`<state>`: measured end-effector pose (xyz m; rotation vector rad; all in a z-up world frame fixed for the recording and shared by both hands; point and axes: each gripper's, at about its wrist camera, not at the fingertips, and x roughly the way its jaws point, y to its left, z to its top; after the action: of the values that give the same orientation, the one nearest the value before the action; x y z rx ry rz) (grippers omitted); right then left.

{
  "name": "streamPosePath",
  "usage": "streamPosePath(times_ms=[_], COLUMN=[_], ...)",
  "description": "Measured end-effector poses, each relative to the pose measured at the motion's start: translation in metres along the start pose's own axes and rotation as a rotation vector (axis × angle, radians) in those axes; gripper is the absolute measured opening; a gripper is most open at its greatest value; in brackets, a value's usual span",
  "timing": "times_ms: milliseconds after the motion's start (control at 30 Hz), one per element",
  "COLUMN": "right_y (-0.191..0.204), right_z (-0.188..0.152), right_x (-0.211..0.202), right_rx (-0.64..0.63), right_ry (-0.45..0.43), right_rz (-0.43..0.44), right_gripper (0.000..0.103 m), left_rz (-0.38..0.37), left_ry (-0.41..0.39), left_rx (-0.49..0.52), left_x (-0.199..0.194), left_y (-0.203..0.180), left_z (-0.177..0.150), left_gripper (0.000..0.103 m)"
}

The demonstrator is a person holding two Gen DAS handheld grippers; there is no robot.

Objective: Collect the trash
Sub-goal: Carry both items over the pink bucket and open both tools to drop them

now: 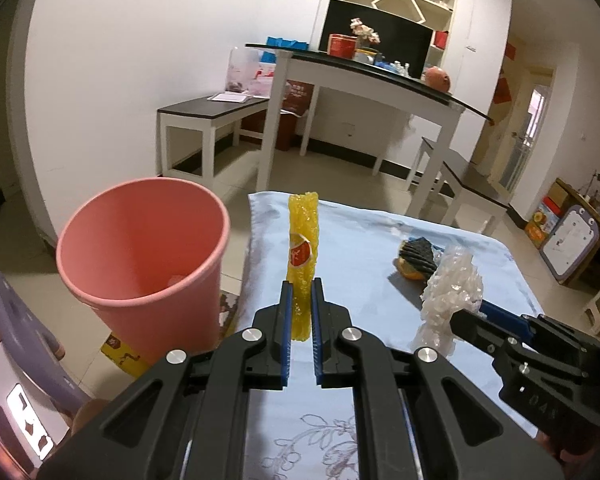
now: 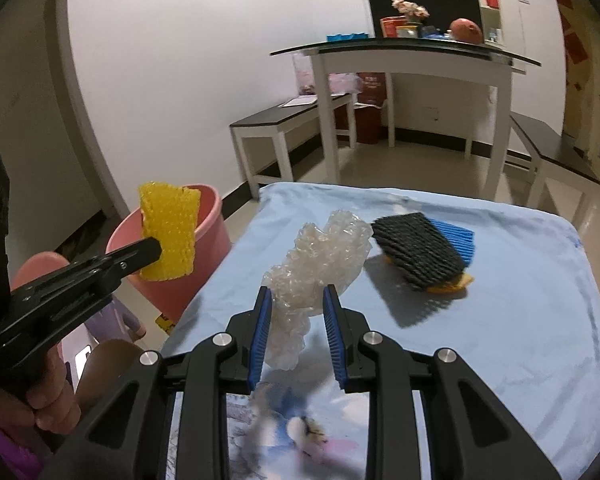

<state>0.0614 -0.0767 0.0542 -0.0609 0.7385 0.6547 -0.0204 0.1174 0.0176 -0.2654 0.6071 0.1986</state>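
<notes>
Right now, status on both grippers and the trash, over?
Left gripper shut on yellow foam net, beside pink bin. Right gripper shut on clear plastic wrap. Black foam net on the table. Nothing blocking the bin.

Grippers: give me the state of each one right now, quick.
Left gripper: shut on the yellow foam net, held up near the pink bin.
Right gripper: shut on the clear bubble wrap, above the blue cloth.
</notes>
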Motion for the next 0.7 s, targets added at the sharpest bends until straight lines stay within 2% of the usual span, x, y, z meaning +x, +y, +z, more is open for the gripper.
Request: streamPosePath(times_ms=[267, 700], right_y=[0.024, 0.081], right_z=[0.017, 0.053], right_x=[0.014, 0.046], right_rx=[-0.045, -0.138], right_ry=[-0.009, -0.047], right_rz=[0.044, 0.142], right_gripper=[0.026, 0.026], left_rz=[0.040, 0.164], left_ry=[-0.027, -0.129], left_rx=[-0.046, -0.082], left_x=[-0.002, -0.016], left_y=[0.019, 0.069], left_z=[0.010, 0.033], left_gripper=[0.008, 0.008])
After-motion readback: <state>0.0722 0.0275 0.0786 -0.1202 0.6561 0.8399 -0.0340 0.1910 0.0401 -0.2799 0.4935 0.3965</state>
